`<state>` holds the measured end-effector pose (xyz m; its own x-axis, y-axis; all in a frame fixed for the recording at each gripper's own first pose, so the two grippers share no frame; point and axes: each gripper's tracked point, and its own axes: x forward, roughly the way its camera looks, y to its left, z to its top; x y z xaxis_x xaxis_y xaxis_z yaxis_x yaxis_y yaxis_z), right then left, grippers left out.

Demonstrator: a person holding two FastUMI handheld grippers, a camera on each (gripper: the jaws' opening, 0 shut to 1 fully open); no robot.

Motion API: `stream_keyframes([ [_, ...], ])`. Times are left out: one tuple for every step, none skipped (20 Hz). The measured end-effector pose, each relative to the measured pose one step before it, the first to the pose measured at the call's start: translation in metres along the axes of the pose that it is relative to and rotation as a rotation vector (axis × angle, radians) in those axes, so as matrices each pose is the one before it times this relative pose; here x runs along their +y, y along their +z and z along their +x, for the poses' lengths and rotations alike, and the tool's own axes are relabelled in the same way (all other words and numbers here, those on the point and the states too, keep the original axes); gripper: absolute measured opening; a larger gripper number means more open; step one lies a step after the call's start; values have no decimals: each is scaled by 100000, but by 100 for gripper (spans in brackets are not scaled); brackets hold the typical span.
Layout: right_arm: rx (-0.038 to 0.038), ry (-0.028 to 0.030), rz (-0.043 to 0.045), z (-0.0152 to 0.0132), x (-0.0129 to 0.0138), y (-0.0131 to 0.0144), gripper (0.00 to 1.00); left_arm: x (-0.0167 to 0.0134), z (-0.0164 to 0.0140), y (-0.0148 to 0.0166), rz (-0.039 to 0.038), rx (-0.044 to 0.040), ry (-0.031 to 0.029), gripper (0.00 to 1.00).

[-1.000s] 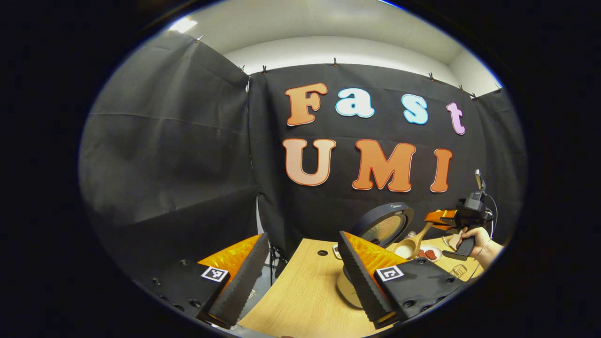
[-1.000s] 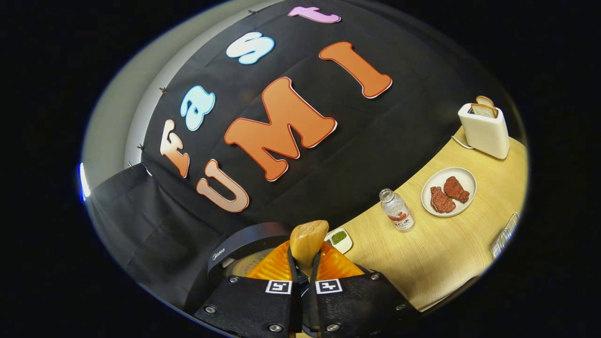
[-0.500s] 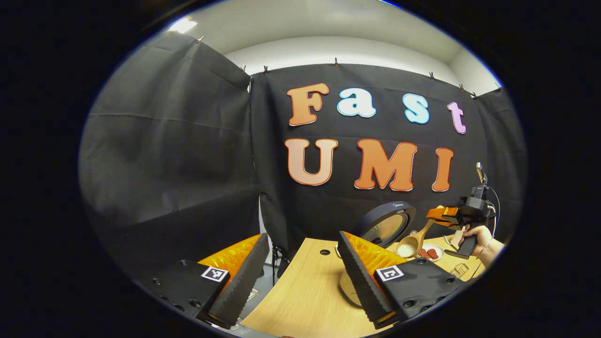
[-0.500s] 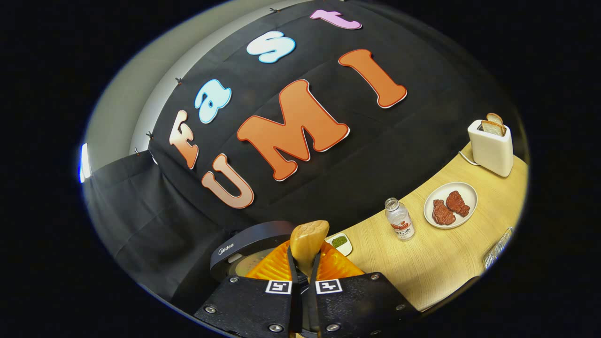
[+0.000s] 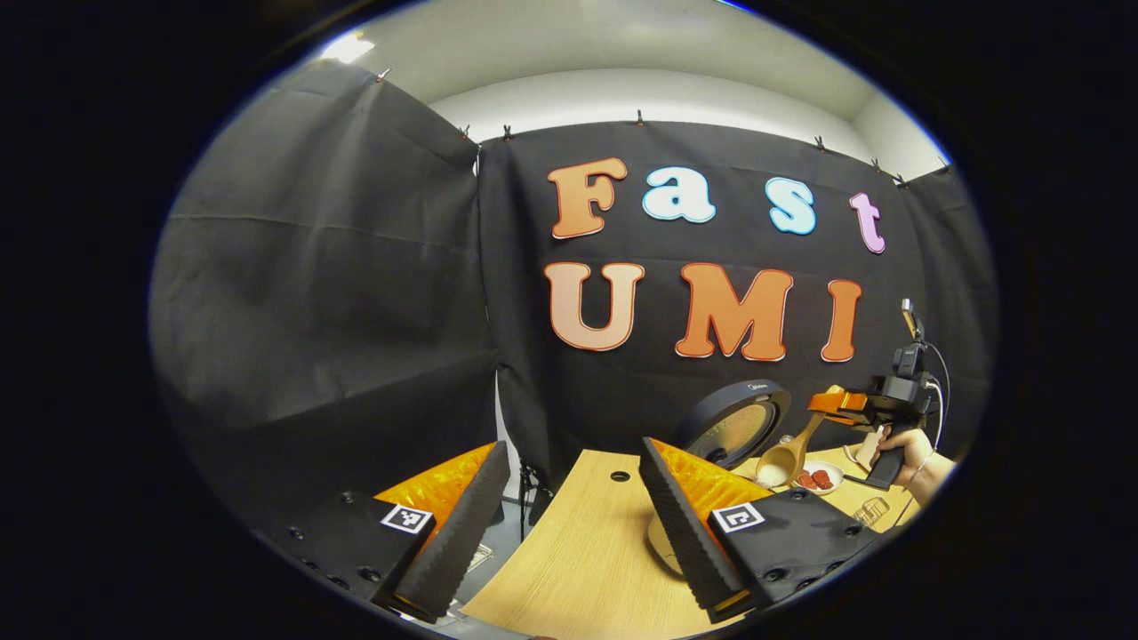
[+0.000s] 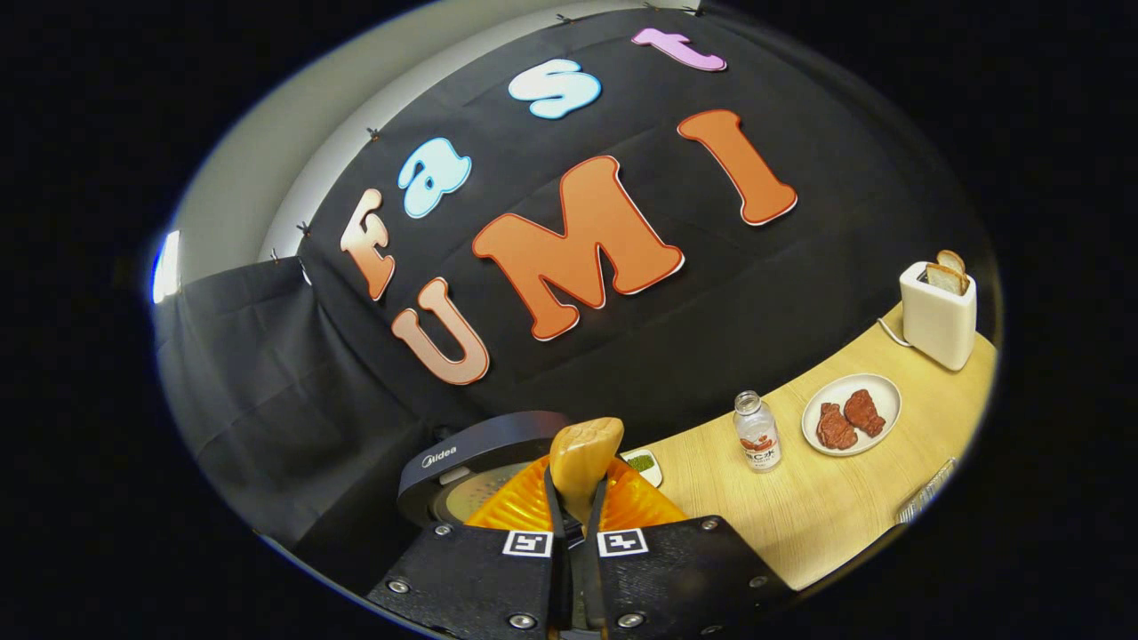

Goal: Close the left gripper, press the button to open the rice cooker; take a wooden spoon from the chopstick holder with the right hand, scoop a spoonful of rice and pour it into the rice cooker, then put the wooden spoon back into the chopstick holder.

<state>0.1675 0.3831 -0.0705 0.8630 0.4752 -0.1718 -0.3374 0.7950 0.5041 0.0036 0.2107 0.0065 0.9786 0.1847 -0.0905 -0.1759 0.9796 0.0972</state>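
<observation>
Jaws on my left gripper (image 5: 569, 511) stand spread wide with nothing between them, hanging over the near edge of the wooden table (image 5: 578, 551). Left gripper view: rice cooker (image 5: 736, 427) sits just beyond my right-hand finger, lid raised. Farther off, a hand (image 5: 898, 442) holds the right gripper (image 5: 831, 403), which pinches the wooden spoon (image 5: 787, 453); the bowl hangs low, loaded with white rice, beside the open lid. Right gripper view: jaws of the right gripper (image 6: 573, 498) are pressed together on the spoon's handle end (image 6: 584, 453), both fingers against it. Rice cooker (image 6: 471, 462) lies directly below and ahead, lid up. To the right on the table stand a bottle (image 6: 757, 431), a plate of meat (image 6: 851, 413) and a toaster (image 6: 938, 307).
</observation>
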Motion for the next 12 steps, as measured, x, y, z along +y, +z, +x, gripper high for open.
stream_keyframes([
  [-183,495,-684,-55,231,7,4,43,11,-11,45,-31,-46,96],
  [-228,321,-687,-77,206,131,4,30,-53,44,-4,-28,-62,96],
  [-220,52,-1085,-53,27,-20,4,49,16,-97,-20,54,32,96],
  [-477,154,-1195,-52,103,104,4,41,-73,-45,-29,69,38,96],
  [-302,29,-1198,-75,61,26,4,-35,-105,98,-58,0,46,96],
  [-341,102,-1256,-44,149,106,4,5,-69,-11,-25,111,62,98],
  [-262,302,-1260,-142,106,-1,4,0,27,-58,-2,-34,-2,100],
  [-214,420,-1183,21,78,-15,4,87,-4,31,21,-14,94,98],
  [546,273,-783,-44,105,-91,4,73,-95,-15,-14,-136,124,96],
  [429,244,-263,139,1,-217,4,40,-175,17,41,21,96,96],
  [-29,411,-503,-64,203,6,4,51,-64,-54,97,31,154,96],
  [-168,142,-998,-40,38,-46,4,93,-389,77,160,-40,146,96],
])
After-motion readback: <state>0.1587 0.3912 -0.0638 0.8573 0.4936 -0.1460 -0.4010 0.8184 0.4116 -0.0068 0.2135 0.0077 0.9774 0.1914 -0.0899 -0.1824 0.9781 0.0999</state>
